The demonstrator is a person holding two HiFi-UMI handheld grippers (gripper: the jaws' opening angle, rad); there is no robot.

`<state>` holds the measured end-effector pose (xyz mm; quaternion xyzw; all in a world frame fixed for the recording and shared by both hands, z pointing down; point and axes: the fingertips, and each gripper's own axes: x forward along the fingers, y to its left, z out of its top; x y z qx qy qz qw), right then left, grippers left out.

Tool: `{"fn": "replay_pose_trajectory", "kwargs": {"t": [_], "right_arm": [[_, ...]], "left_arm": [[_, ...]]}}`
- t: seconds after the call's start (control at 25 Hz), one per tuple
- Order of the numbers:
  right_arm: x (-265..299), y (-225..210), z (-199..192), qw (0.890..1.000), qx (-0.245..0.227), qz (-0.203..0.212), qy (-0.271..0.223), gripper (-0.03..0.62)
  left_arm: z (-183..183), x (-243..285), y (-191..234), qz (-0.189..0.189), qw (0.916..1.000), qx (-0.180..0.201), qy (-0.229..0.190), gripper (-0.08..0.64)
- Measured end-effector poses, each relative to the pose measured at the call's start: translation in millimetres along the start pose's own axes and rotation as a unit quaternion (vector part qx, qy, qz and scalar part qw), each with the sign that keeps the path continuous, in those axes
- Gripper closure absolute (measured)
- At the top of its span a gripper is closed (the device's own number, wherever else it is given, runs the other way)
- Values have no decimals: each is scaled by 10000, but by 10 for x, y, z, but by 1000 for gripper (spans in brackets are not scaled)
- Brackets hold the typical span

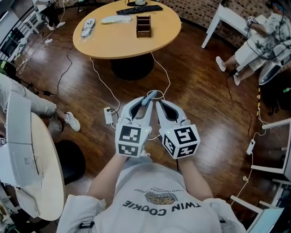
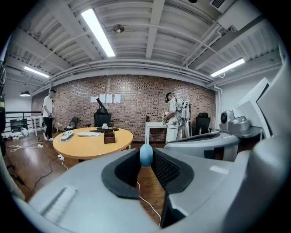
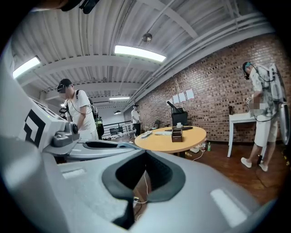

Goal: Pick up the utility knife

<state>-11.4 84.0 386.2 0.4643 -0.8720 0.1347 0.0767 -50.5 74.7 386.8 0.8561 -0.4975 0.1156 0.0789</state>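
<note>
In the head view both grippers are held side by side above the wooden floor, pointing toward the round table. My left gripper (image 1: 150,98) is shut on a light blue, round-ended handle, which I take for the utility knife (image 1: 153,94). In the left gripper view that blue end (image 2: 146,154) sticks up between the black pads (image 2: 168,169) of the left gripper (image 2: 146,160); the rest of the knife is hidden. My right gripper (image 1: 160,104) sits close on the right. Its tips meet in the right gripper view (image 3: 145,154), with nothing between them.
A round yellow table (image 1: 109,43) stands ahead, with a brown wooden box (image 1: 143,26) and a keyboard (image 1: 138,9) on it. A white power strip (image 1: 108,115) and cables lie on the floor. A white desk (image 1: 43,159) is at the left, and a seated person (image 1: 254,45) at the upper right.
</note>
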Motion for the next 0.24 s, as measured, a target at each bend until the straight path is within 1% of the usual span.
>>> {"fn": "replay_pose_trajectory", "kwargs": {"t": [0.24], "right_arm": [[-271, -50, -44, 10000, -23, 1, -26, 591]], "left_arm": [[-39, -92, -223, 74, 9999, 59, 72, 486]]}}
